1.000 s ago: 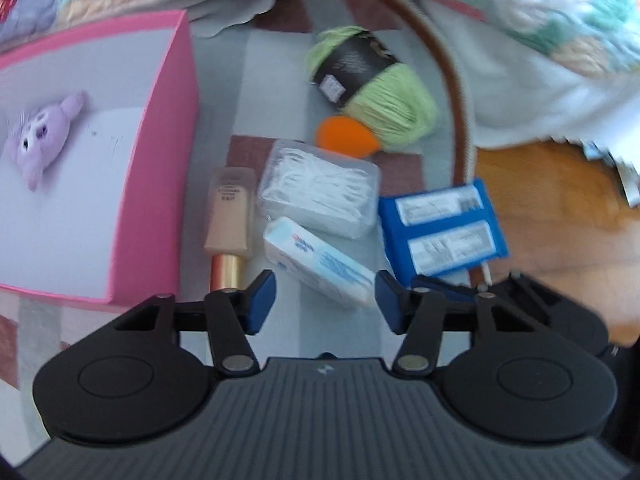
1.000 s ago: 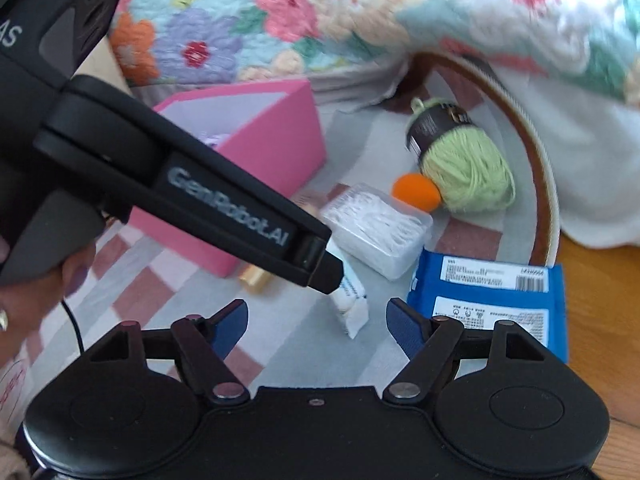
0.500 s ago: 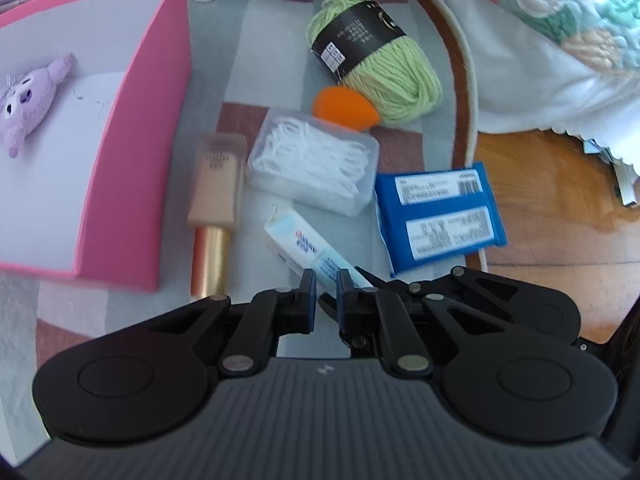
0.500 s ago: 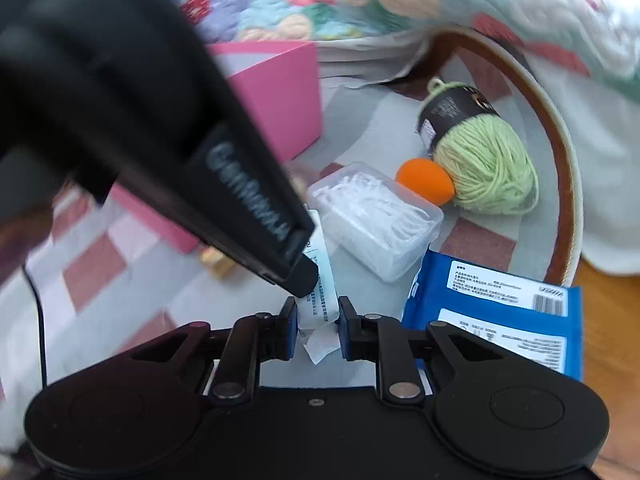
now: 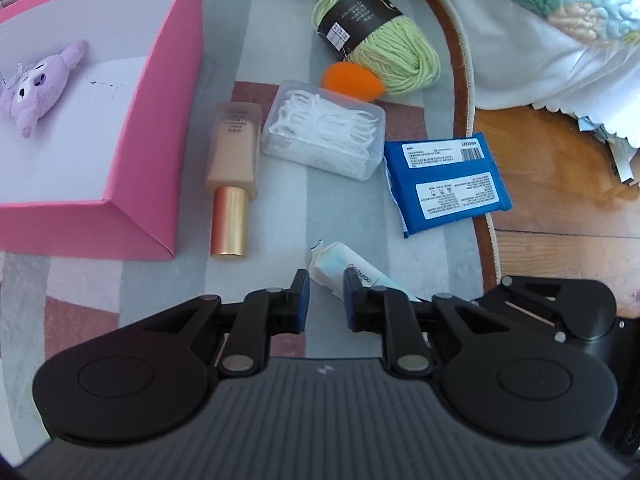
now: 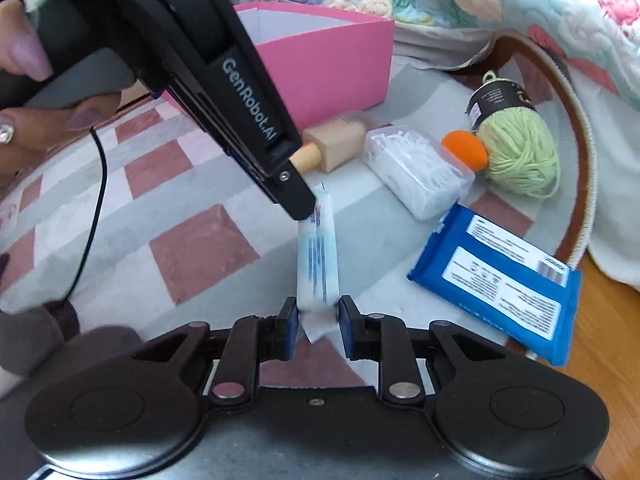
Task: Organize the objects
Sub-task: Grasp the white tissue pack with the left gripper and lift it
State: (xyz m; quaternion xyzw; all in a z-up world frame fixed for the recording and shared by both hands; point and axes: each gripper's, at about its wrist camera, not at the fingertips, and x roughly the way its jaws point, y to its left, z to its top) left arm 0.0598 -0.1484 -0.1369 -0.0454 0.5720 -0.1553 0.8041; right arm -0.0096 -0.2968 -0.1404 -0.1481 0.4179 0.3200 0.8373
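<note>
The right gripper (image 6: pixel 318 322) was clamped on one end of the white tube (image 6: pixel 318 264), with the left gripper (image 5: pixel 326 296) at the other end, its jaws a bit apart (whether the pads touched it, I couldn't tell). One each lay on the rug (image 5: pixel 280 208): pink box (image 5: pixel 132 168), bottle (image 5: pixel 234 160), floss picks (image 5: pixel 324 132), blue pack (image 5: pixel 446 184), yarn (image 5: pixel 384 44), orange sponge (image 5: pixel 348 80). The tube's print was unreadable.
</note>
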